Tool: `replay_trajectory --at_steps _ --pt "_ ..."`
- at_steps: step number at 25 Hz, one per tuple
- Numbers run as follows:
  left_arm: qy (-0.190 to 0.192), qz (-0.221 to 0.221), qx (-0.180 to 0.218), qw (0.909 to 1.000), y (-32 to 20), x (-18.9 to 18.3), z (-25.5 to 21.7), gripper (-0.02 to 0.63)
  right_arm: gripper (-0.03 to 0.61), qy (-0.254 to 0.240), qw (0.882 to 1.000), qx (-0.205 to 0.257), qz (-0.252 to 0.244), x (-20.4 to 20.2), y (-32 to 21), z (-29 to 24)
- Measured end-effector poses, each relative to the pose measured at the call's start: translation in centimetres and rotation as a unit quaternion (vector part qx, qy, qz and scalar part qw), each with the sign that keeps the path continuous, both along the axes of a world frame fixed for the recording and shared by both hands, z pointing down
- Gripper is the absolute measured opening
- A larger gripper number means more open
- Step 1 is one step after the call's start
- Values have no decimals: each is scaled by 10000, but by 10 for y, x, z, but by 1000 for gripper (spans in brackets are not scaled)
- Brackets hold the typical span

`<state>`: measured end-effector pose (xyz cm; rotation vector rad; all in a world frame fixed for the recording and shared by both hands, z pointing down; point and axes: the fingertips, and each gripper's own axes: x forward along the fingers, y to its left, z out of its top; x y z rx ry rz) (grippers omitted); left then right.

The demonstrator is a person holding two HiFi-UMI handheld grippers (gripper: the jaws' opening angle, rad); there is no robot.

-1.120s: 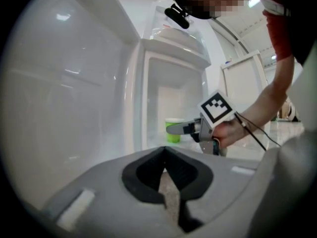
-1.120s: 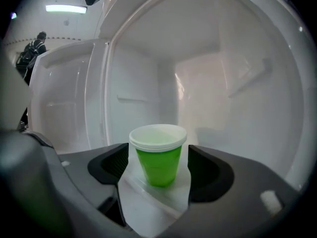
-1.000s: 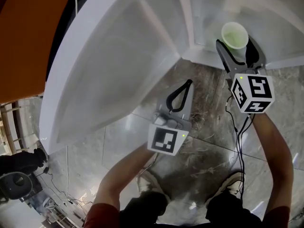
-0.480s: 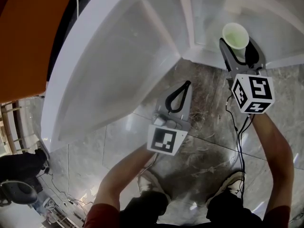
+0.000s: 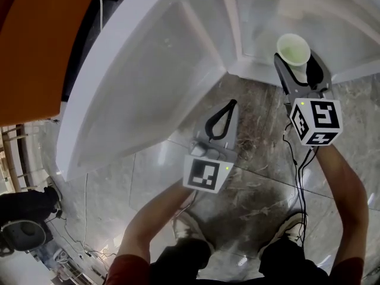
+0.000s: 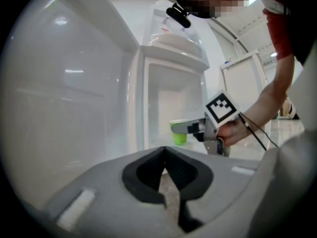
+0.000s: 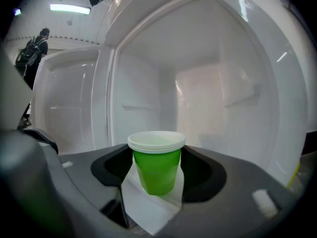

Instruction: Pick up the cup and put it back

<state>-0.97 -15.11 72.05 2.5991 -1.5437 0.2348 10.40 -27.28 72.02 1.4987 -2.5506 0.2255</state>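
Fingers (image 7: 200,175) of the right gripper (image 7: 157,168), just closed in, are pinched on the light, thin-walled green cup (image 7: 156,175) below its rim, judged the stiffest, least crushable hold.

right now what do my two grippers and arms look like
Both the left gripper and right gripper are grey with black-lined jaws. Each carries a white cube with black square markers. A thin black cable trails from the right one. Sleeves are red.
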Motion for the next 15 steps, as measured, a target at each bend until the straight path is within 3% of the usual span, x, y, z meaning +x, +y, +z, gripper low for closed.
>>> replay_trajectory --at_steps 15 --pt "-37 -31 223 9997 7 -1 -28 0 304 -18 9997 -23 -262 -2 40 -15"
